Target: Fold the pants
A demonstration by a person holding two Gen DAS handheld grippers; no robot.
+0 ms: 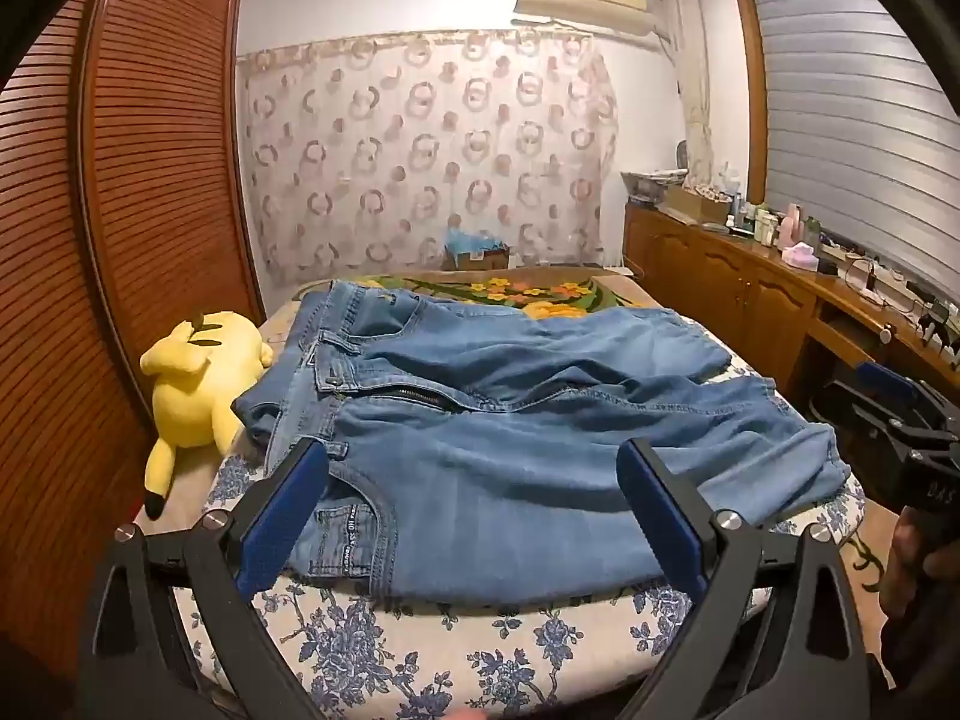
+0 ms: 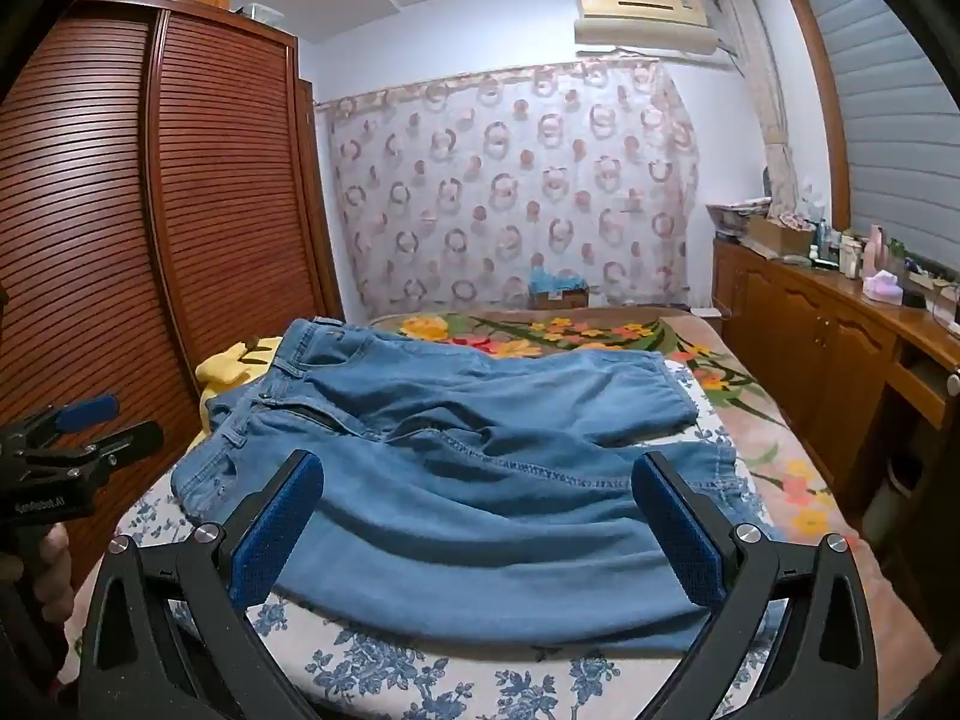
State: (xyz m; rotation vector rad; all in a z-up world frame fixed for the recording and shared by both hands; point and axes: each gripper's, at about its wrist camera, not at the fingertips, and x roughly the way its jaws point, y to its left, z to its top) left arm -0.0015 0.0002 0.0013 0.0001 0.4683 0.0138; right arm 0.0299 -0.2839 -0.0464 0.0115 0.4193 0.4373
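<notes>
A pair of light blue jeans [image 1: 510,438] lies spread flat on the bed, waistband to the left and both legs running right, fly zipper open. It also shows in the right wrist view [image 2: 480,480]. My left gripper [image 1: 474,480] is open and empty, hovering over the near leg by the front pocket. My right gripper [image 2: 480,492] is open and empty, over the near leg further right. Each gripper appears at the edge of the other's view, the right one [image 1: 900,420] and the left one [image 2: 78,426].
The bed has a blue floral sheet [image 1: 480,648] and a flowered blanket [image 2: 540,330] behind the jeans. A yellow plush toy [image 1: 198,384] lies at the bed's left edge beside a wooden louvred wardrobe [image 1: 150,180]. A cluttered wooden sideboard [image 1: 780,276] stands at right.
</notes>
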